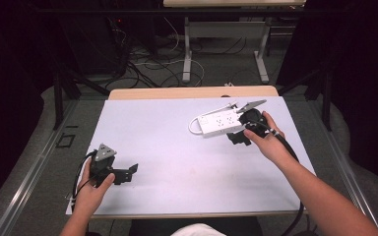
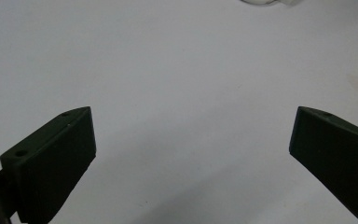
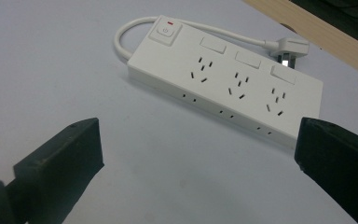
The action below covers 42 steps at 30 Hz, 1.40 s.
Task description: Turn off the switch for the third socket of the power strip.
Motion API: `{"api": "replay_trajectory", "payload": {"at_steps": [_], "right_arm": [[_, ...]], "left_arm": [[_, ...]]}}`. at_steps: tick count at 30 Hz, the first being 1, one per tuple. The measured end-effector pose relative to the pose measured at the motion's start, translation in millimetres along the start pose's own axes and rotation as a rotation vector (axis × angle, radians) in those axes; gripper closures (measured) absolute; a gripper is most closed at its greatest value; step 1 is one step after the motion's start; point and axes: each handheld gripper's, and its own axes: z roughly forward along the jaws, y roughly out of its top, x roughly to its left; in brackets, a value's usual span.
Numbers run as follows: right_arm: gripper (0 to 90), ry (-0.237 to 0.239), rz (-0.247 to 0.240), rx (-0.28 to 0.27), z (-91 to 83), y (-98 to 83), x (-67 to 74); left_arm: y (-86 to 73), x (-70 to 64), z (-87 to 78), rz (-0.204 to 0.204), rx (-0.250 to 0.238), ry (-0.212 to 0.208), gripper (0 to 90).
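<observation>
Spread right gripper (image 3: 198, 154) fingers frame bare table (image 3: 51, 70) beside power strip (image 3: 228, 88).

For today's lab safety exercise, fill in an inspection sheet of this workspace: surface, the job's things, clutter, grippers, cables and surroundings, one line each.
Surface: white table top, flat, with a wooden edge at the far side.
Job's things: white power strip lying flat near the far right, sockets up, switch with a red mark at one end; its plug rests on the table behind it.
Clutter: nothing seen.
Grippers: left gripper open over bare table at the near left; right gripper open, just short of the power strip, not touching it.
Cables: the strip's short white cord loops round its switch end; a black cable trails from the right gripper.
Surroundings: dark room, tangled wires on the floor beyond the table.
</observation>
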Motion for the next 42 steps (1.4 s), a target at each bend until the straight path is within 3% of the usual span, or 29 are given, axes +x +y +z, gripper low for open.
{"api": "replay_trajectory", "payload": {"at_steps": [15, 30, 42], "right_arm": [[1.8, 0.019, -0.020, -0.024, -9.7, -18.3, 12.9], [3.9, 0.057, 0.037, -0.054, -12.8, -49.0, 18.9], [6.0, 0.046, 0.070, -0.074, -20.3, -73.1, 23.9]], "left_arm": [[-0.6, -1.1, 0.3, -0.001, -0.005, 0.008, 0.3], [-0.2, -0.4, -0.7, 0.016, 0.011, 0.006, 0.3], [-0.1, -0.9, -0.8, 0.015, 0.008, 0.009, 0.3]]}}
